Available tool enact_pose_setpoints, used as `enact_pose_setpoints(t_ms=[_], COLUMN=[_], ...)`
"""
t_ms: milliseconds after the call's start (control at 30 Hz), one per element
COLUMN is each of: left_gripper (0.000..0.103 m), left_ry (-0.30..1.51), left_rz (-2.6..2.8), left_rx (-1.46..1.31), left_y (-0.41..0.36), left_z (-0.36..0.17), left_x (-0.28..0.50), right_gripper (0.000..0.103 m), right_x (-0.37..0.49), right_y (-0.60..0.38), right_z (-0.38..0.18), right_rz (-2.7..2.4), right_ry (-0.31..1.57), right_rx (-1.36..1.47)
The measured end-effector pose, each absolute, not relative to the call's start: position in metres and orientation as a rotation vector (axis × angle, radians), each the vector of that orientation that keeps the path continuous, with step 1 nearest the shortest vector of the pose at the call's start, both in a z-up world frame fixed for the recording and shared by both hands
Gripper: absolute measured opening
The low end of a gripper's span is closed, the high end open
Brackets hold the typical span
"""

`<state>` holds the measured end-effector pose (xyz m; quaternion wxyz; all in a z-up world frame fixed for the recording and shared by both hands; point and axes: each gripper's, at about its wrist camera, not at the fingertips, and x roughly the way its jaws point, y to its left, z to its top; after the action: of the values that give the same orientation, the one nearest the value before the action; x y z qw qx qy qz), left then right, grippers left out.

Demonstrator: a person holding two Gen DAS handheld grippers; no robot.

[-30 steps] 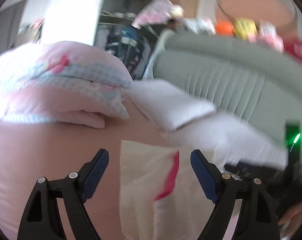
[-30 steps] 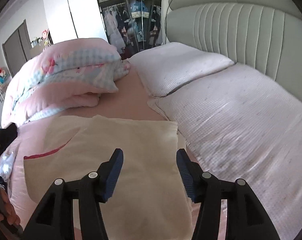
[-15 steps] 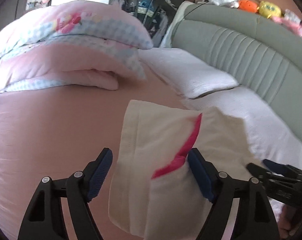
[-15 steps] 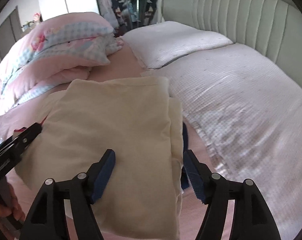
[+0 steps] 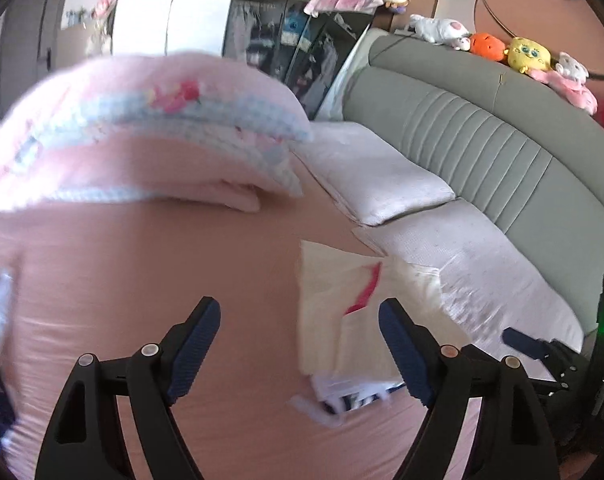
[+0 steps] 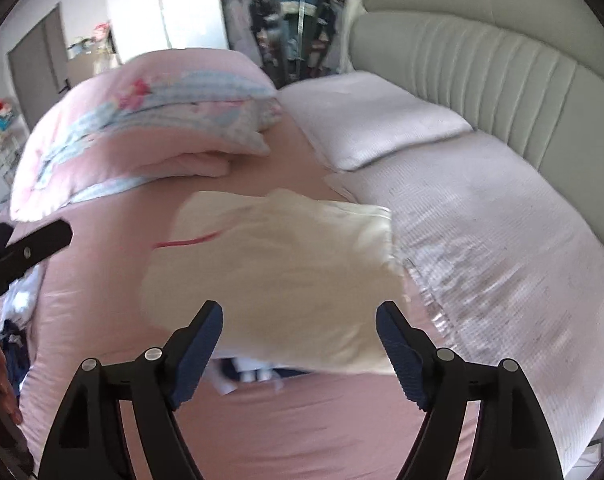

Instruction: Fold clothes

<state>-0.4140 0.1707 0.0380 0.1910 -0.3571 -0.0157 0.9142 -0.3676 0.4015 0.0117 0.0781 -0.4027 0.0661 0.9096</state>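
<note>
Two grippers above pink bed (image 6: pixel 322 420), left gripper (image 5: pixel 299 346) wide, empty, right gripper (image 6: pixel 299 350) opening, nothing between pads, folded cream garment (image 6: pixel 277 276) flat beside white pillow (image 6: pixel 374 120).

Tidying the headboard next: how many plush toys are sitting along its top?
5 clearly visible, in a row along the headboard: white plush, orange plush, yellow plush, white-and-pink plush, pink plush. A red shape at the frame edge may be another.
</note>
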Motion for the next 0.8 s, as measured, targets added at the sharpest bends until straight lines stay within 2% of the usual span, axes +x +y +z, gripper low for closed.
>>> enact_pose_setpoints(t_ms=[33,200,333,500,667,800], left_gripper=[0.081,0.081,0.081,0.081,0.081,0.081], left_ry=[-0.039,0.008,0.048,-0.007,0.036,0.011], left_rz=[2.582,2.683,2.792,2.917,2.982,3.052], left_rx=[-1.006,-1.077,-1.117,-1.154,-1.165,-1.172], left_y=[0.160,0.093,0.033,-0.047,-0.096,-0.124], left_z=[0.043,0.062,0.069,0.077,0.083,0.090], left_x=[-0.410,-0.383,-0.360,-0.336,-0.314,-0.285], right_gripper=[0.092,0.102,0.102,0.102,0.102,0.102], right_x=[-0.363,-0.345,-0.335,-0.319,-0.302,-0.289], right_y=[0.390,0.327,0.270,0.193,0.133,0.103], right_z=[0.016,0.034,0.041,0.048,0.058,0.061], right_rz=[2.739,2.816,2.861,2.940,2.975,2.967], right_ry=[0.198,0.215,0.206,0.139,0.067,0.085], right_rx=[-1.201,-1.202,-1.231,-1.240,-1.163,-1.230])
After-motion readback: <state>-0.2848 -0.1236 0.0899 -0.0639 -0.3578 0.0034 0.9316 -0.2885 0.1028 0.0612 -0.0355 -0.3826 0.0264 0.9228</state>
